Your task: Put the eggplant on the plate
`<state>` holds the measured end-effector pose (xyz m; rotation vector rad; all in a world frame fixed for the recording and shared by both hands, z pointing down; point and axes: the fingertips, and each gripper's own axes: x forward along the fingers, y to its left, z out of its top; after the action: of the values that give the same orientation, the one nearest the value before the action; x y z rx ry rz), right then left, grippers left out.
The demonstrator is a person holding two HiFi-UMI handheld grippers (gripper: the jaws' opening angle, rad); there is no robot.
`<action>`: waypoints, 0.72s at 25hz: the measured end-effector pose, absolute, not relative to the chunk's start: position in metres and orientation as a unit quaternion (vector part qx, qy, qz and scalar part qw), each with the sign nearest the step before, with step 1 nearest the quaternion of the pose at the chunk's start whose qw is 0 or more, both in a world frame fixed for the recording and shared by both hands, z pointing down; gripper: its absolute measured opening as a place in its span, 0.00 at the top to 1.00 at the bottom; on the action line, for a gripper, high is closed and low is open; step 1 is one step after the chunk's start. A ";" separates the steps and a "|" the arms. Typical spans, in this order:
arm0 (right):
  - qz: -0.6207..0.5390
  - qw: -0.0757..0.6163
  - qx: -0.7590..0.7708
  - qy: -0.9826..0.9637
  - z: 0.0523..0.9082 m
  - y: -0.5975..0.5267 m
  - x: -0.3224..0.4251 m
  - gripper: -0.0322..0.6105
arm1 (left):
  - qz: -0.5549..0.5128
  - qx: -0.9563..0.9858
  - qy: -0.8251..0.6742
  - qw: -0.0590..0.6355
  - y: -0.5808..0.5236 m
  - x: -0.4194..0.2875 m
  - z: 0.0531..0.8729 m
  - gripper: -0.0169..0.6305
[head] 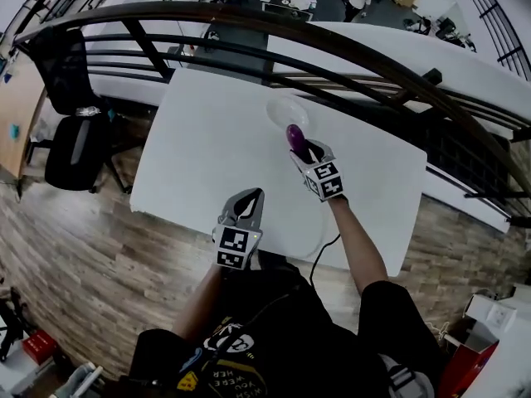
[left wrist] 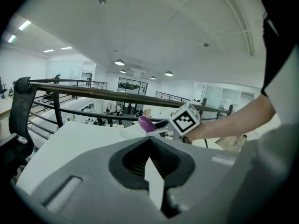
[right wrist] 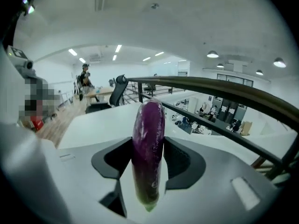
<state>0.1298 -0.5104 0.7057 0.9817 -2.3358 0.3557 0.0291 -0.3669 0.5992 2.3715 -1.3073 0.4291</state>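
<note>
A purple eggplant (head: 295, 137) stands up between the jaws of my right gripper (head: 302, 149), which is shut on it just above the white table (head: 207, 156). In the right gripper view the eggplant (right wrist: 149, 143) fills the gap of the right gripper (right wrist: 149, 164), its green stem end toward the camera. A pale, almost clear plate (head: 276, 106) lies on the table just beyond the eggplant. My left gripper (head: 251, 199) hovers near the table's front edge with its jaws together and nothing in them. The left gripper view shows the left gripper (left wrist: 152, 146) pointing toward the eggplant (left wrist: 145, 123).
A dark curved railing (head: 332, 36) runs along the far side of the table. A black office chair (head: 70, 131) stands on the wood floor at the left. A thin cable (head: 319, 239) trails over the table's front edge near my right arm.
</note>
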 end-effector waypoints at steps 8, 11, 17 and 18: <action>0.067 0.510 0.277 -0.812 0.806 -0.626 0.109 0.62 | 0.163 0.803 -0.511 0.260 -0.372 -0.032 0.638 0.97; 0.052 0.559 0.249 -0.789 0.827 -0.648 0.105 0.62 | 0.163 0.791 -0.527 0.264 -0.371 -0.053 0.642 0.97; 0.064 0.561 0.240 -0.790 0.839 -0.659 0.103 0.62 | 0.159 0.767 -0.555 0.280 -0.362 -0.087 0.648 0.97; 0.066 0.557 0.244 -0.791 0.838 -0.658 0.103 0.62 | 0.159 0.767 -0.556 0.280 -0.361 -0.089 0.648 0.97</action>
<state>0.1029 -0.6584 0.8384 0.5762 -1.8674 0.1568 -0.0887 -0.3607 0.6478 2.0552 -1.4896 0.4255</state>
